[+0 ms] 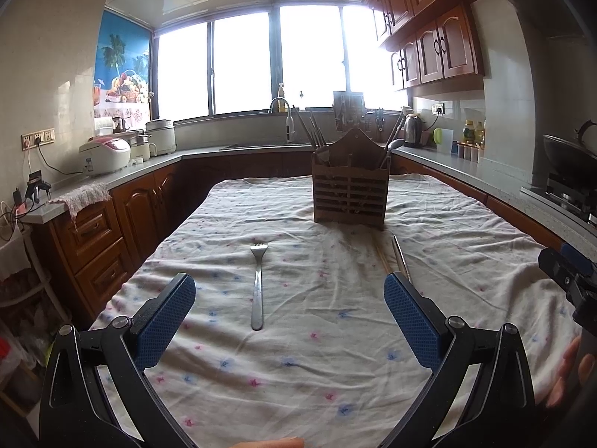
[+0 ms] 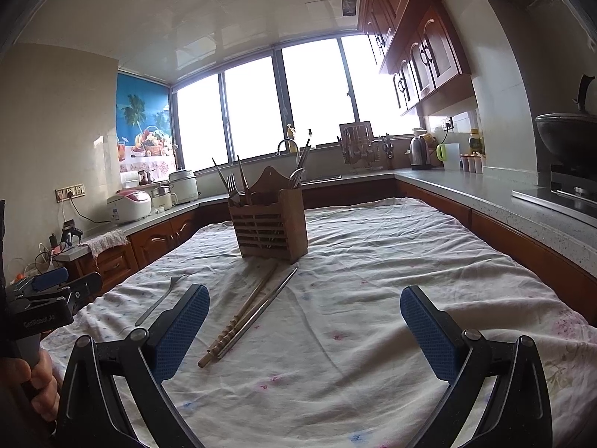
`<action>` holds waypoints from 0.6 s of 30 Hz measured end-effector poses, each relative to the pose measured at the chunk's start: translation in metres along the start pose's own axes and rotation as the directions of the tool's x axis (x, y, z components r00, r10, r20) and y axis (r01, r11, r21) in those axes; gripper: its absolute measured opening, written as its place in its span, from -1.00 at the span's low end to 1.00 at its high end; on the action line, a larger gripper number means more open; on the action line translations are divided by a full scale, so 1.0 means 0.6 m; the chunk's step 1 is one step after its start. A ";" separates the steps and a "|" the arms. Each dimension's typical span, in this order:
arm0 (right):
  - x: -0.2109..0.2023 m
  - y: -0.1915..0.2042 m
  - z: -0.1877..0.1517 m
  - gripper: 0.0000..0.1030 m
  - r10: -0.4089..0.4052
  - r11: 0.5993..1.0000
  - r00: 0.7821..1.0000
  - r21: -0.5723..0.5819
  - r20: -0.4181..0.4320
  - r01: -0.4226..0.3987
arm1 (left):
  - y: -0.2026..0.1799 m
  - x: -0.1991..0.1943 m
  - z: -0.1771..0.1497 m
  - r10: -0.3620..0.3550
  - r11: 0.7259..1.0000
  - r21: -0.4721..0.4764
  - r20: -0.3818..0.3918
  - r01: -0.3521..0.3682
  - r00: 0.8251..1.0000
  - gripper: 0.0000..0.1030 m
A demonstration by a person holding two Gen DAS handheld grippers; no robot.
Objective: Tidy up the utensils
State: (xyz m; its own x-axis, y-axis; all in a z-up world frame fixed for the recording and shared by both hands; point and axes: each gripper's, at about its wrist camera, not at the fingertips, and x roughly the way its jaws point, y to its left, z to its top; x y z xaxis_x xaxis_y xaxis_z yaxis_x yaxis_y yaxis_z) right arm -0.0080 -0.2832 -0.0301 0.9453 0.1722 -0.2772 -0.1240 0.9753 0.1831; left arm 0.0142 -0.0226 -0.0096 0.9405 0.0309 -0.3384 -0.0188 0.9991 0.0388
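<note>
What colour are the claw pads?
Blue, with a fine dotted texture, on black frames. Clearest on the left claw pads in the left wrist view.

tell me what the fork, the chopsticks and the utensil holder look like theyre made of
Fork: likely stainless steel, grey with a shine. Chopsticks: one pair looks wooden or bamboo, tan with ringed ends; the other looks metal, grey and smooth. Utensil holder: brown slatted wood, matte.

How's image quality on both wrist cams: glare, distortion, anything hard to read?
Left wrist: windows blown out white, holder backlit and dark, fork sharp between the open left gripper; straight edges bow. Right wrist: same window glare, heavy fisheye curve and dark corners; chopsticks crisp on the cloth, right gripper open.
</note>
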 end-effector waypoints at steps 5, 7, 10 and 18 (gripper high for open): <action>-0.001 -0.001 0.001 1.00 0.004 1.000 1.000 0.006 0.001 -0.004 | -0.001 0.000 0.000 0.001 1.000 0.001 0.001 -0.001 1.000 1.00; -0.002 0.000 0.002 1.00 0.004 1.000 1.000 0.008 0.002 -0.004 | 0.000 0.000 0.001 -0.002 1.000 0.000 0.001 0.002 1.000 1.00; -0.002 -0.001 0.003 1.00 0.008 1.000 1.000 0.008 0.004 -0.008 | 0.000 -0.001 0.002 -0.002 1.000 -0.001 0.003 0.002 1.000 1.00; -0.002 0.001 0.005 1.00 0.016 1.000 1.000 0.009 0.009 -0.016 | -0.001 -0.001 0.003 -0.007 1.000 0.001 0.005 0.007 1.000 1.00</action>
State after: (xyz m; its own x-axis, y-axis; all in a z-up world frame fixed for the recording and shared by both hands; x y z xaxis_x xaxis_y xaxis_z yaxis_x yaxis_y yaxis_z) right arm -0.0083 -0.2829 -0.0268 0.9458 0.1863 -0.2659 -0.1363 0.9712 0.1956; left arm 0.0145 -0.0234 -0.0075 0.9421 0.0236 -0.3344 -0.0118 0.9992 0.0374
